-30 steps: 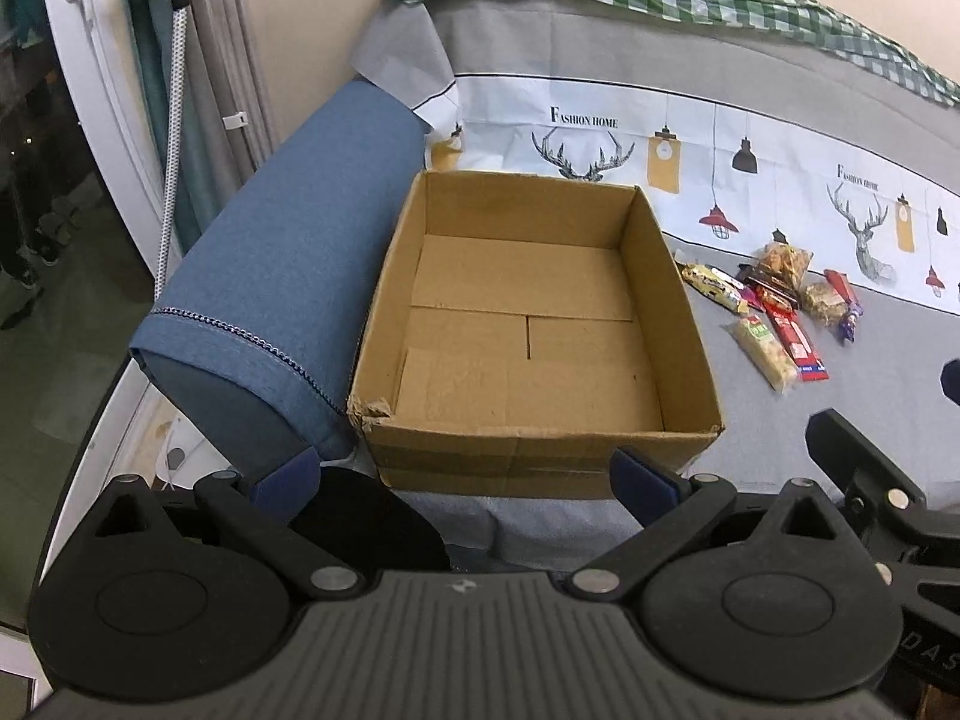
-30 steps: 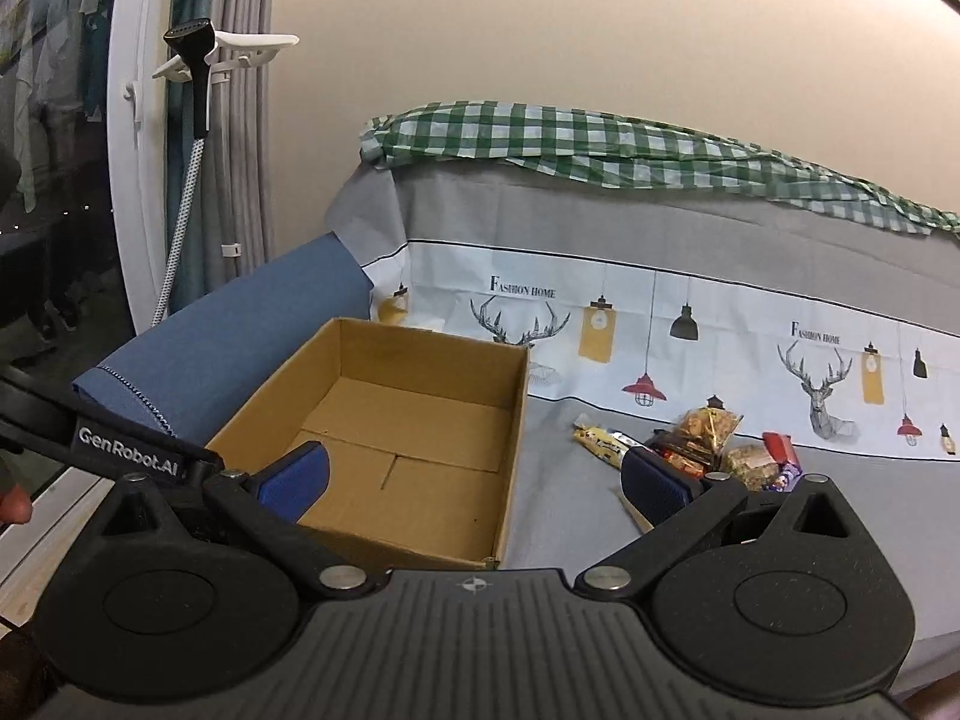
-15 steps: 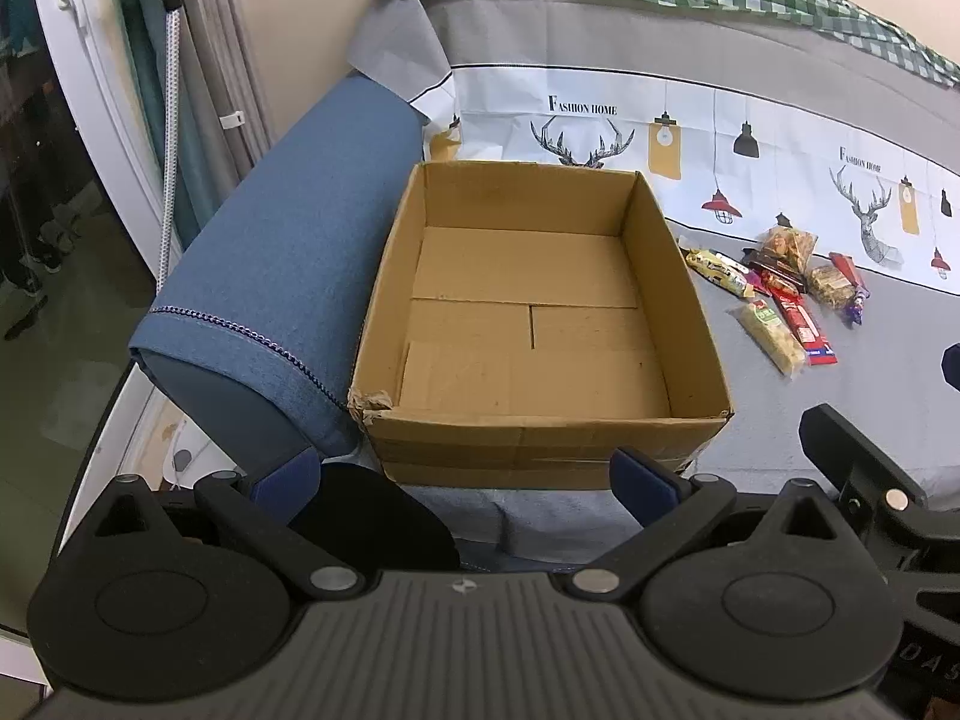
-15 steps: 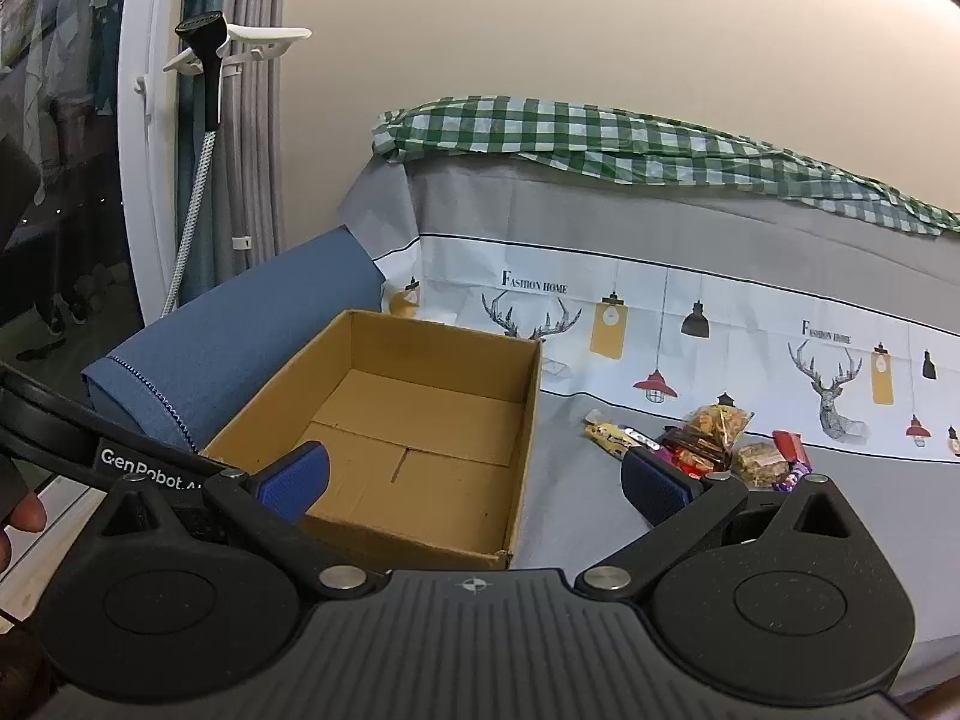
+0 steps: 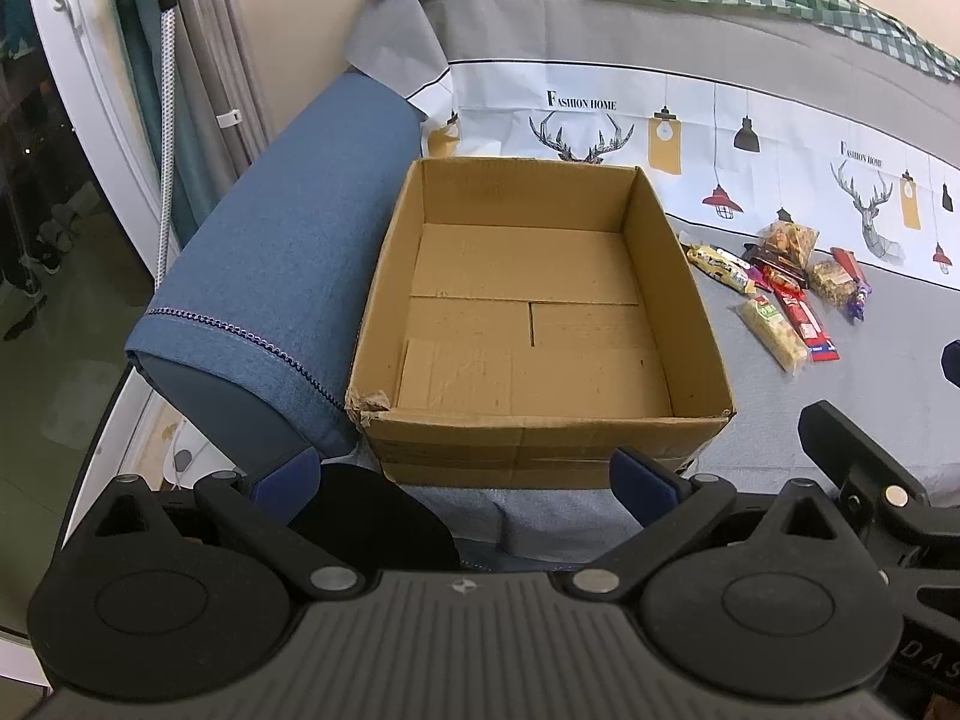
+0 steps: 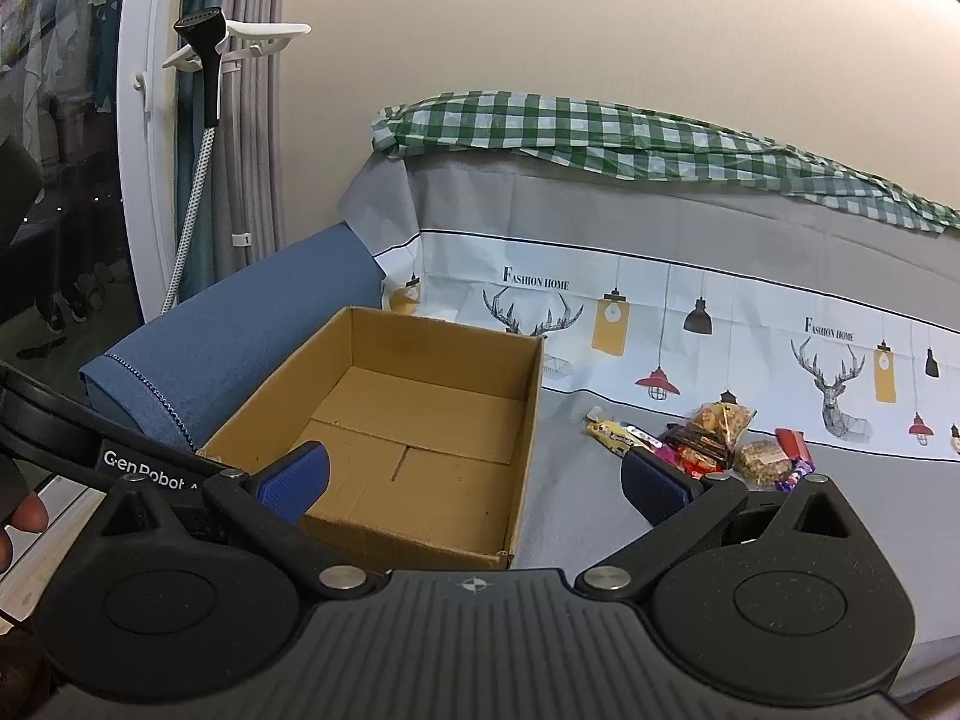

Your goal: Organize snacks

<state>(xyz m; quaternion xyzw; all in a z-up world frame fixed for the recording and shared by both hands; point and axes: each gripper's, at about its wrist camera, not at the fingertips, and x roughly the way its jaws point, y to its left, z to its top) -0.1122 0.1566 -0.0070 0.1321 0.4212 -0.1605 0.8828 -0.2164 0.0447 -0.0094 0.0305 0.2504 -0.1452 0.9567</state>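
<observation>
An open cardboard box (image 5: 534, 312) sits on the covered sofa seat, nothing in it; it also shows in the right wrist view (image 6: 414, 426). A pile of wrapped snacks (image 5: 786, 288) lies on the seat to the box's right, also in the right wrist view (image 6: 714, 444). My left gripper (image 5: 462, 480) is open and empty, just in front of the box's near wall. My right gripper (image 6: 474, 480) is open and empty, in front of the box's right near corner, with its right finger (image 6: 654, 489) near the snacks.
The blue sofa armrest (image 5: 282, 288) flanks the box on the left. A grey printed cover (image 5: 750, 138) and a green checked cloth (image 6: 630, 144) drape the sofa back. A garment steamer (image 6: 204, 78) and curtain stand by the window at left.
Both grippers have tilted or drifted slightly, so the box and snacks sit a little lower and further right in the views. Neither gripper has opened, shut or taken anything.
</observation>
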